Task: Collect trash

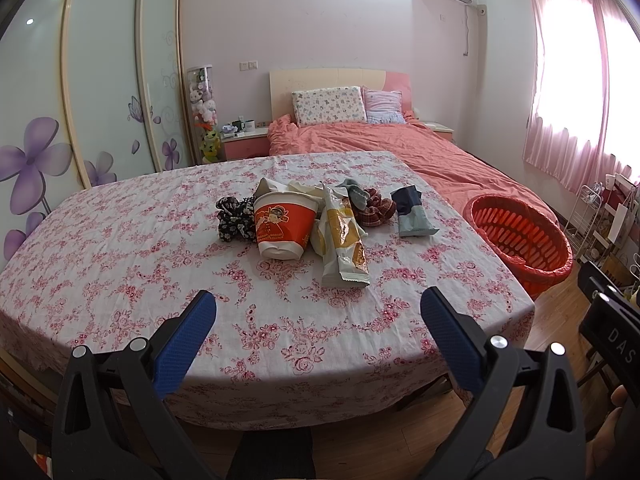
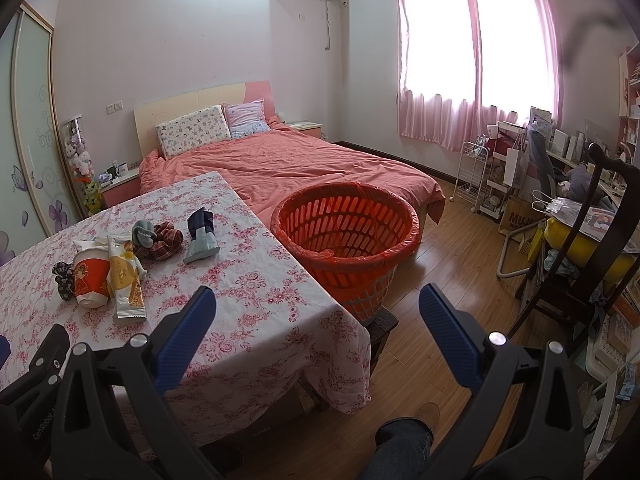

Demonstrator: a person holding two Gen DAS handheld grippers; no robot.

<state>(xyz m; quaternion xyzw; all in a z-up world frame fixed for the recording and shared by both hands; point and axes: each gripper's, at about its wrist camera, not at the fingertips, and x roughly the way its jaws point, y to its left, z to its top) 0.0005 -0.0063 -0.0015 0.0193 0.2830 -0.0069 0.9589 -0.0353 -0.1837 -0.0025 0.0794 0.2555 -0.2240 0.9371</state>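
On the floral-clothed table (image 1: 120, 272) (image 2: 248, 312) lies a heap of trash and cloth: a red and white noodle cup (image 1: 282, 226) (image 2: 91, 278) on its side, a yellow and white snack wrapper (image 1: 344, 246) (image 2: 126, 280), a blue-grey pouch (image 1: 412, 212) (image 2: 202, 236), a black floral scrunchie (image 1: 234, 220), a plaid scrunchie (image 1: 374, 208) (image 2: 164, 242) and a grey sock (image 1: 356, 194) (image 2: 143, 234). An orange basket (image 1: 520, 236) (image 2: 346, 240) lined with a red bag stands right of the table. My left gripper (image 1: 318, 312) is open, short of the heap. My right gripper (image 2: 318, 312) is open near the table's corner.
A bed (image 2: 300, 168) with a salmon cover stands behind the table and basket. A dark wooden chair (image 2: 580, 272) and cluttered shelves fill the right side. The basket rests on a dark stool (image 2: 382, 326). Wood floor (image 2: 440, 280) lies between basket and chair. A person's leg (image 2: 400, 452) shows below.
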